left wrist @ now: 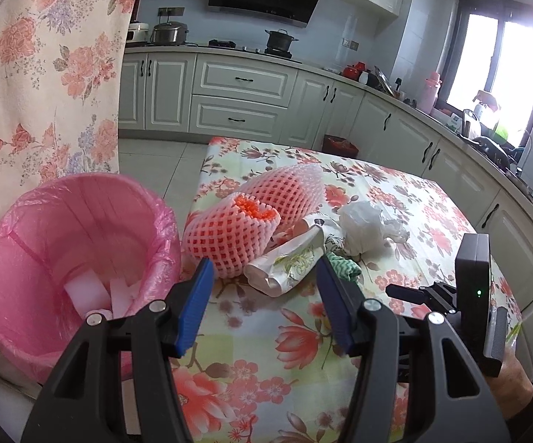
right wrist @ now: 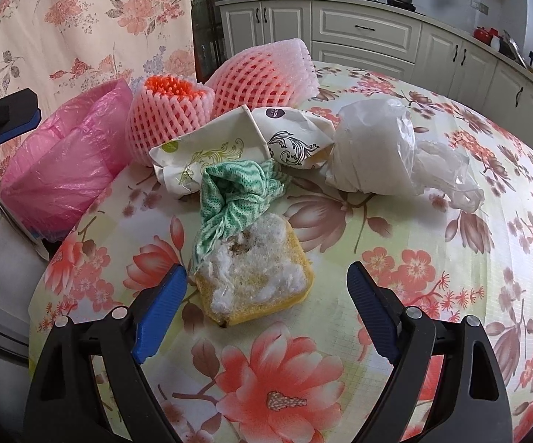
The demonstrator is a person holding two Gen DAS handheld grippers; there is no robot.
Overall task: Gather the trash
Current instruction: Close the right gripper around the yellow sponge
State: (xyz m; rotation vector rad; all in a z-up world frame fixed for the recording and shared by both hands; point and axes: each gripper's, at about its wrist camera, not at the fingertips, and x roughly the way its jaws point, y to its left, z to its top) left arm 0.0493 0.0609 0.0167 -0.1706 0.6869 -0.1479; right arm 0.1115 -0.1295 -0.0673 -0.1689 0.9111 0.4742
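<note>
Trash lies on the floral table [left wrist: 303, 332]: two pink foam fruit nets [left wrist: 229, 236] [right wrist: 166, 118], crushed paper cups [left wrist: 284, 262] [right wrist: 207, 155], a green-white cloth [right wrist: 236, 195], a worn yellow sponge [right wrist: 251, 280] and a white plastic bag [left wrist: 362, 225] [right wrist: 373, 151]. A bin lined with a pink bag [left wrist: 70, 258] [right wrist: 59, 162] stands left of the table and holds white scraps. My left gripper [left wrist: 264, 277] is open, just short of the cups. My right gripper [right wrist: 266, 291] is open with the sponge between its fingers, untouched.
A floral curtain [left wrist: 44, 74] hangs behind the bin. White kitchen cabinets [left wrist: 244, 96] and a counter with pots run along the back and right. The right gripper's body [left wrist: 477, 295] shows at the right of the left wrist view.
</note>
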